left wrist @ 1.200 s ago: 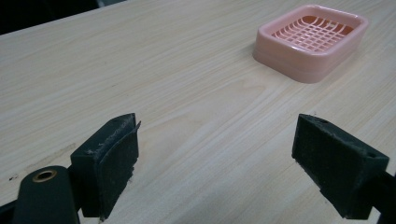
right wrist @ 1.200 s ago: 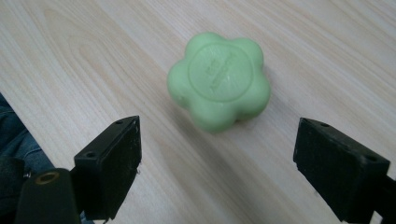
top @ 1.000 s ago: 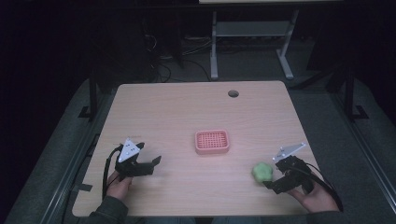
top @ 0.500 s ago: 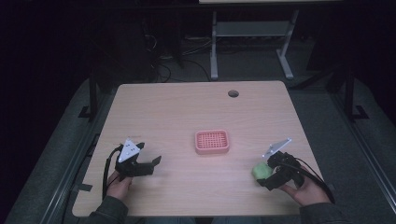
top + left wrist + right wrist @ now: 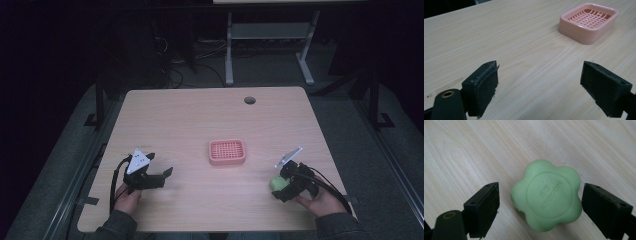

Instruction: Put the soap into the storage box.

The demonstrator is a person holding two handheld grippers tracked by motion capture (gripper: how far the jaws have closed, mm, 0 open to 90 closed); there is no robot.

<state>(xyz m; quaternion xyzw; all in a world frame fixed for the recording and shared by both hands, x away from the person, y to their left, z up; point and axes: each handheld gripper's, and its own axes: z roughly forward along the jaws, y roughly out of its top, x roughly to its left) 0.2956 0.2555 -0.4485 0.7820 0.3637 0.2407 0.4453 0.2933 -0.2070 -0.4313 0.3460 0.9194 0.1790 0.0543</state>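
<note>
Your right tool stands apart around the green flower-shaped soap at lower right of the table; close off-centre and its rounded lobes could squirt out.

soap — between right hand-held gripper jaws, on table | dish — centre

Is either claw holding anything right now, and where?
Nothing is held. The right claw straddles the soap with gaps both sides; the left claw is open.
</note>
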